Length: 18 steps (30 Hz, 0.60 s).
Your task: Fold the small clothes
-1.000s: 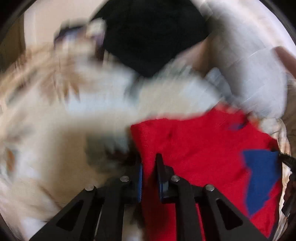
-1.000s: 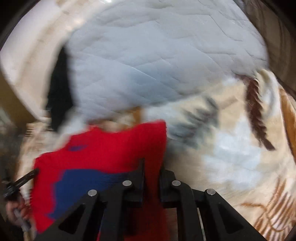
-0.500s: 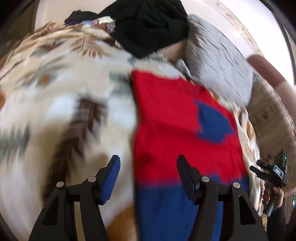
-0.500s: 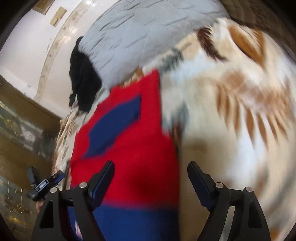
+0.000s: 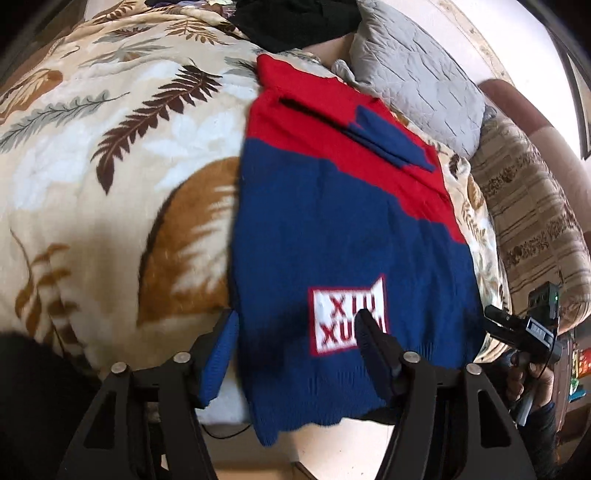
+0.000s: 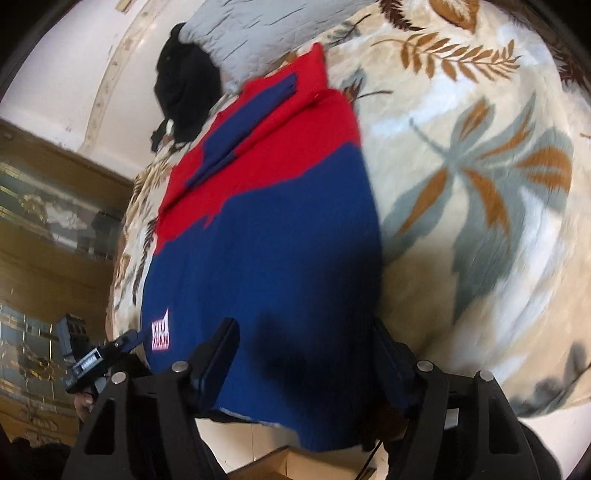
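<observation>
A red and navy blue knitted sweater [image 5: 343,236] is lying flat along a cream plush blanket printed with brown and grey fern leaves [image 5: 110,155], its red collar end pointing away from both cameras and its blue hem drooping over the near edge of the bed. A navy sleeve [image 5: 388,138] is lying folded diagonally across the red chest. A white patch with red lettering [image 5: 347,317] is showing on the blue part near the hem.

The left gripper [image 5: 299,354] is hovering over the hem with its 2 blue-padded fingers [image 5: 219,362] spread wide, gripping nothing. The right gripper [image 6: 306,354] is hanging over the opposite side of the hem, its jaws equally wide apart and empty.

A grey quilted pillow [image 5: 417,77] is resting just beyond the collar, beside a heap of black cloth [image 5: 299,22]. A striped beige cover [image 5: 532,218] is lying further off by the pillow.
</observation>
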Motion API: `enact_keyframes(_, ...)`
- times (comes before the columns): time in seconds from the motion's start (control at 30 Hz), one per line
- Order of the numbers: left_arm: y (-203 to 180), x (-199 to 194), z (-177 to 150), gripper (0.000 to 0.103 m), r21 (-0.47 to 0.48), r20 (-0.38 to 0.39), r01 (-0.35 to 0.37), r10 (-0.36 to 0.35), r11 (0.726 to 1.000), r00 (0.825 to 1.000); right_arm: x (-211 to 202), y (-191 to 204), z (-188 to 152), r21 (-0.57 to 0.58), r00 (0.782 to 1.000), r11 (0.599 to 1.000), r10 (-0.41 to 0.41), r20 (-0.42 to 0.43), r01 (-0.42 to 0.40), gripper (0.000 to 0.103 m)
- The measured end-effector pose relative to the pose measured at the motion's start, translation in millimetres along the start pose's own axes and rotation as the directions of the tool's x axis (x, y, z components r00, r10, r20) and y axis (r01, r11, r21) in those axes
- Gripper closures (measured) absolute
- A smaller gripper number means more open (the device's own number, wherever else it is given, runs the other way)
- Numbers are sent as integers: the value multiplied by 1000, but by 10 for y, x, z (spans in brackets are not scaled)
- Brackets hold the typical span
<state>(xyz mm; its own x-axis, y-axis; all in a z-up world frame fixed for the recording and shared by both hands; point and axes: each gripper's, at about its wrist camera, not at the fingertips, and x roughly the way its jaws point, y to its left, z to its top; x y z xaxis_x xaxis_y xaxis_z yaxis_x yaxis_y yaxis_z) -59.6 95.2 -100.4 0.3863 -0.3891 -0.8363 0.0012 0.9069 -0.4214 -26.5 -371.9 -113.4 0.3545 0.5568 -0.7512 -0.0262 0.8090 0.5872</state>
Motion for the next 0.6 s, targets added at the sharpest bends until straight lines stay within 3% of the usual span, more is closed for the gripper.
enact_keyframes(0.07, -24, 96, -69, 35, 11, -36, -29, 29, 1000, 999, -5, -49, -32, 23, 1000, 1000, 11, 11, -11, 31)
enact_keyframes(0.17, -102, 136, -137, 37, 66, -17, -77, 78, 995, 997, -24, -39, -70, 16, 1000, 1000, 11, 14, -11, 33)
enact_keyframes(0.23, -129, 143, -135, 79, 75, -7, -155, 156, 985, 988, -12, -38, -99, 3, 1000, 1000, -8, 8, 8, 40)
enact_keyframes(0.27, -112, 143, -118, 92, 72, -11, -159, 160, 985, 987, -12, -48, -108, 1, 1000, 1000, -30, 3, 30, 55)
enact_keyframes(0.3, -76, 124, -96, 94, 46, -17, -126, 127, 991, 992, 8, -63, -110, 3, 999, 999, -41, -16, 41, 86)
enact_keyframes(0.33, -39, 84, -76, 94, 14, -14, -112, 113, 994, 994, 25, -71, -116, 2, 999, 999, -41, -34, 41, 93)
enact_keyframes(0.4, -47, -104, -42, 94, -7, 44, -119, 119, 993, 992, -58, 26, -119, -32, 997, 997, -70, -14, 69, 93)
enact_keyframes(0.5, -178, -442, -14, 94, 27, 135, -100, 95, 995, 986, -337, 199, -111, -44, 998, 999, -28, 61, 30, 94)
enact_keyframes(0.53, -191, -485, -8, 94, 37, 145, -105, 99, 994, 984, -402, 209, -106, -45, 997, 998, -33, 71, 36, 94)
enact_keyframes(0.6, -119, -328, 6, 92, 53, 78, -97, 93, 994, 993, -333, 109, -105, -23, 998, 998, -58, 40, 59, 89)
